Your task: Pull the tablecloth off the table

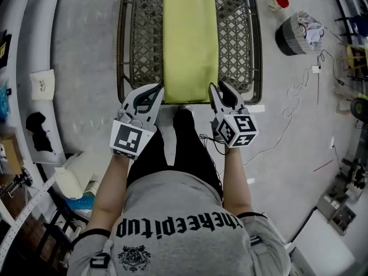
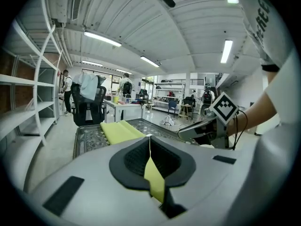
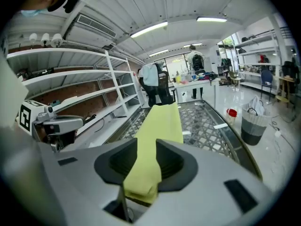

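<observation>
The left tongs (image 1: 154, 92) are clenched on the near left corner of the yellow-green tablecloth (image 1: 190, 39). In the left gripper view a thin fold of the cloth (image 2: 155, 178) stands pinched between the closed pads of those tongs (image 2: 149, 142). The right tongs (image 1: 220, 88) sit at the cloth's near right corner. Their jaws stand apart in the right gripper view (image 3: 146, 147), with a bunched end of the cloth (image 3: 141, 173) lying slack in the gap, so this side is released.

Beyond the tongs, the tablecloth lies as a long folded strip down the middle of the lattice-topped desk (image 1: 144, 39), and its near end reaches the desk's near edge.

Farther off on the floor, to the right of the desk, stand a dark bin (image 1: 298, 33) with a bag in it and a small red-and-white container (image 1: 279, 0).
</observation>
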Demonstrator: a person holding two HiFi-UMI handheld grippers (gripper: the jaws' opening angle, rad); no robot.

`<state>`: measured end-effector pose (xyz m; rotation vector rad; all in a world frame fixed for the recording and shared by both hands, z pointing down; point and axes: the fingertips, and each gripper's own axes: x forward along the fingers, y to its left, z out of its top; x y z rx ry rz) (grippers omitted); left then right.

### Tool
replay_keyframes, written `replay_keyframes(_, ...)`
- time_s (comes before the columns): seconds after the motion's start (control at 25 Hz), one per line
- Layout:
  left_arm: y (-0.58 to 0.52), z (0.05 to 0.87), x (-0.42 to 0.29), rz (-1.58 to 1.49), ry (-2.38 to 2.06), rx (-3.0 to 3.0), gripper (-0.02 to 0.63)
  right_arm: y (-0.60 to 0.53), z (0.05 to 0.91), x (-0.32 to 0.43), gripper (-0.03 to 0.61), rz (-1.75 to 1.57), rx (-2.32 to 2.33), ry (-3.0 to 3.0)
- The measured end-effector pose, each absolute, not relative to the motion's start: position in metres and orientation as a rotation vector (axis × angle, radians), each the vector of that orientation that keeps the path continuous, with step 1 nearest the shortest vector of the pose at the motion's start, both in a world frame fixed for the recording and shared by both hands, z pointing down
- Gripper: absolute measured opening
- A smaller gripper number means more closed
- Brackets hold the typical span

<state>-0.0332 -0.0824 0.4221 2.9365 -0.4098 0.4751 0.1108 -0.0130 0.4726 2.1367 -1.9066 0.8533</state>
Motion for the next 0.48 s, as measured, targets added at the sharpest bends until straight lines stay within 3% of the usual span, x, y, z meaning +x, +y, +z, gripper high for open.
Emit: replay_keyframes(0.48, -0.084, 0.477, -0.009, 0.525, -0.669, 2.721, 0.017, -0.024, 0.499, 0.127, 0.158, 0.907, 1.786, -2.077)
